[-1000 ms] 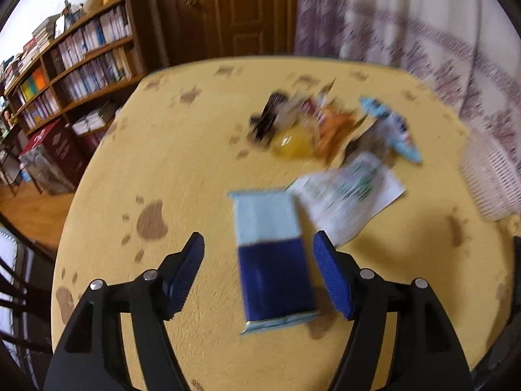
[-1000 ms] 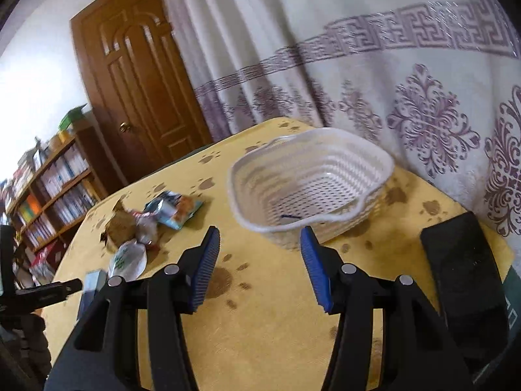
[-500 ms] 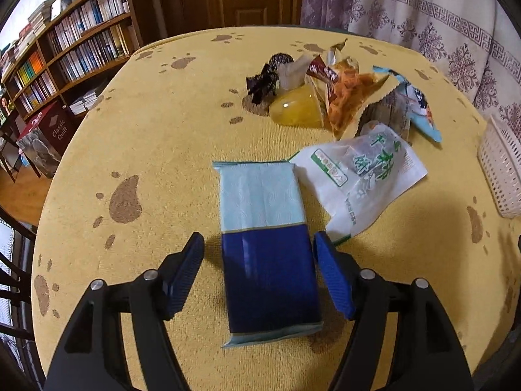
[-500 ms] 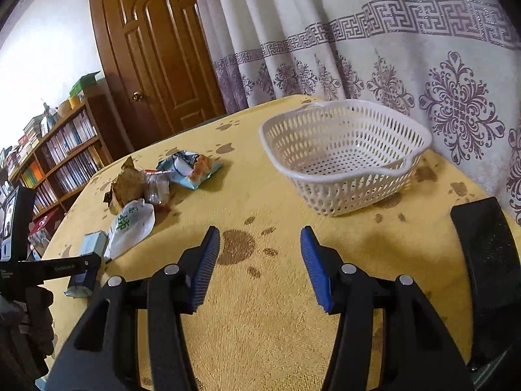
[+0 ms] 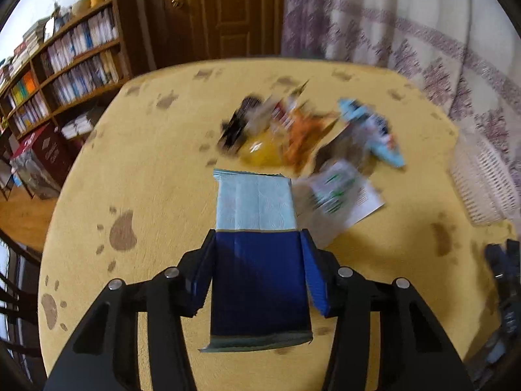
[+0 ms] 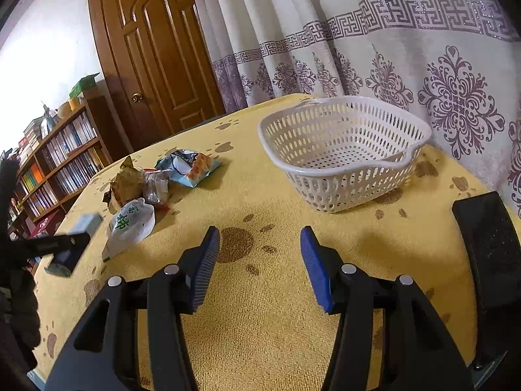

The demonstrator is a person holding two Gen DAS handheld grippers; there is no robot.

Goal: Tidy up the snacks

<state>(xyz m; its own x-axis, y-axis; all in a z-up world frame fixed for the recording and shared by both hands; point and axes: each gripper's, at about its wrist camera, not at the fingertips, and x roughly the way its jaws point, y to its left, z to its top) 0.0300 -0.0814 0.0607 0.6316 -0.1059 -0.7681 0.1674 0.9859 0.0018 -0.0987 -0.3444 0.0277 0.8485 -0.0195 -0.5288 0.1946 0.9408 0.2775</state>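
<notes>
1. blue snack pack (image 5: 259,260) lies lengthwise between the left gripper (image 5: 257,244), whose jaws have just been closing and now clamp its dark end, low over the desk (image 5: 156,169).
2. right gripper (image 6: 259,251) hangs half open, empty; white basket (image 6: 342,176) sits right, nearer it.

Motion blur smears the snack pile (image 5: 302,130) beyond identification.

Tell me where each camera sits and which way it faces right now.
Left wrist: on the left gripper, angled down at the table; its jaws, just closing, clamp the blue-and-white packet.
Right wrist: on the right gripper, open and empty, facing the white basket and curtain.
Shared: packet, snack pile, basket, bookshelf, door.
</notes>
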